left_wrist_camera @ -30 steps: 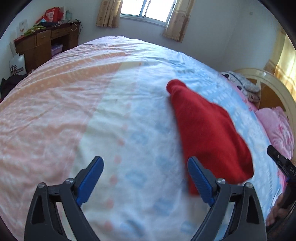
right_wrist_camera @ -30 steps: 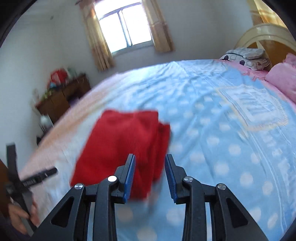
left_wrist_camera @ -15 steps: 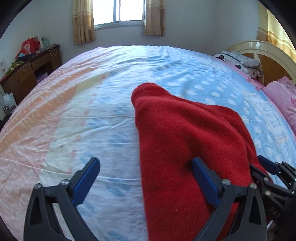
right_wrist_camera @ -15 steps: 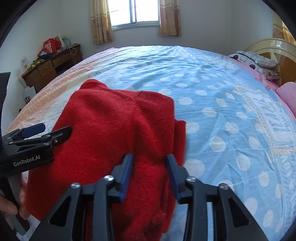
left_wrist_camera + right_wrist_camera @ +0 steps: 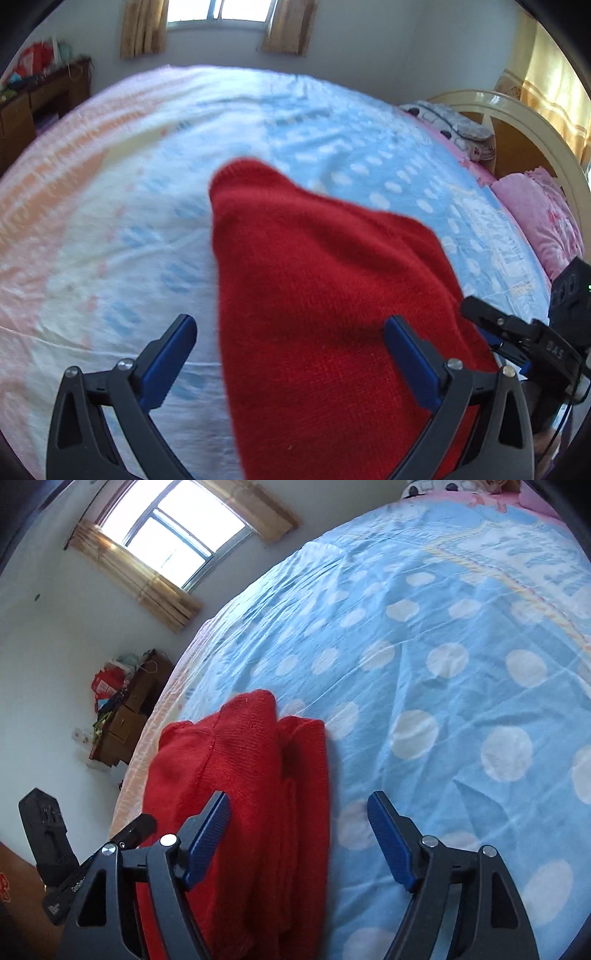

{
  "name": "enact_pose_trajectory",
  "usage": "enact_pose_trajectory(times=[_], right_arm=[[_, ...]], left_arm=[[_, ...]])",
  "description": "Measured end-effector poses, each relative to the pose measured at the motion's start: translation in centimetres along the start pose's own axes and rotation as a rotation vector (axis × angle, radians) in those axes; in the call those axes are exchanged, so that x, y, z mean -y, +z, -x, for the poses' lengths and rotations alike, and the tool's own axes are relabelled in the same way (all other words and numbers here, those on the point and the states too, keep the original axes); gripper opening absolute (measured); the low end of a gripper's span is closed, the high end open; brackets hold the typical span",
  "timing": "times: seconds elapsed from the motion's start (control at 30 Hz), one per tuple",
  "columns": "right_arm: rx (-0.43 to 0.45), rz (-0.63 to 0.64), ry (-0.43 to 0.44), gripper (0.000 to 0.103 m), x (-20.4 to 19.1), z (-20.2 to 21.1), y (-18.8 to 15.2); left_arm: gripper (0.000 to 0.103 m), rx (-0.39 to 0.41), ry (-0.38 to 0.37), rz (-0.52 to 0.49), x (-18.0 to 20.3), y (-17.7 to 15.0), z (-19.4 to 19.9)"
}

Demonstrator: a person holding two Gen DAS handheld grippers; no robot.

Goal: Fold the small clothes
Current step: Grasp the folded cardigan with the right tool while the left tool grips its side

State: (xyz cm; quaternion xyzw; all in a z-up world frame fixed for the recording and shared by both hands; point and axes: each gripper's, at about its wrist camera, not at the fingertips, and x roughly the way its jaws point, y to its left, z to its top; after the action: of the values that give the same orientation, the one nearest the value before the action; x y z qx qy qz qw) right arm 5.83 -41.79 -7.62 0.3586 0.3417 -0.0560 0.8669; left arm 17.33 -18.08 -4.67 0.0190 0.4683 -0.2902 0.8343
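Note:
A folded red knit garment [image 5: 325, 302] lies on the blue dotted bedsheet [image 5: 351, 155]. My left gripper [image 5: 291, 354] is open, its jaws wide apart over the garment's near end, holding nothing. In the right wrist view the same garment [image 5: 240, 794] lies at lower left on the sheet [image 5: 424, 664]. My right gripper [image 5: 299, 830] is open and empty, its left finger over the garment's edge and its right finger over bare sheet. The right gripper shows at the right edge of the left wrist view [image 5: 517, 332].
A wooden desk with clutter [image 5: 40, 96] stands by the far left wall under a curtained window [image 5: 221, 11]. A pink pillow [image 5: 543, 218] and the cream headboard [image 5: 517, 110] are at the right. The bed's left edge [image 5: 129, 775] is close to the garment.
My right gripper has opened wide and let go of the garment, then tilted and pulled back. The left gripper stays open and has shifted slightly over the garment.

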Motion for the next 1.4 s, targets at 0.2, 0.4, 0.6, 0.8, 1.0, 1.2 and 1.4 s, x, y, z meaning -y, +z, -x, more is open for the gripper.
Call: enact_pose_trajectory(times=[0.2, 0.4, 0.6, 0.8, 1.0, 1.2, 1.4], right_arm=[[-0.051, 0.16, -0.006, 0.09, -2.9, -1.5, -0.9], [-0.05, 0.198, -0.015, 0.085, -3.8, -2.9, -0.6], [-0.01, 0.285, 0.002, 0.05, -4.9, -2.4, -1.5], [0.0, 0.295, -0.007, 0.051, -4.9, -2.3, -1.6], [-0.038, 0.161, 0.096, 0.063, -2.4, -2.8, -0.9], [-0.033, 0.097, 0.159, 0.063, -1.4, -2.7, -0.7], [-0.021, 0.158, 0.119, 0.052, -2.7, -2.6, -1.0]], left_arm=[[0.103, -0.026, -0.066, 0.044, -0.4, -0.6, -1.2], [0.102, -0.003, -0.05, 0.021, -0.1, -0.8, -1.1], [0.09, 0.018, -0.063, -0.004, 0.1, -0.8, -1.2], [0.084, 0.047, -0.052, -0.025, 0.6, -1.0, -1.0], [0.083, 0.046, -0.096, 0.003, 0.0, -1.1, -1.1], [0.085, 0.041, -0.136, 0.02, -0.5, -1.1, -1.2], [0.084, 0.051, -0.123, 0.018, -0.3, -1.3, -1.1]])
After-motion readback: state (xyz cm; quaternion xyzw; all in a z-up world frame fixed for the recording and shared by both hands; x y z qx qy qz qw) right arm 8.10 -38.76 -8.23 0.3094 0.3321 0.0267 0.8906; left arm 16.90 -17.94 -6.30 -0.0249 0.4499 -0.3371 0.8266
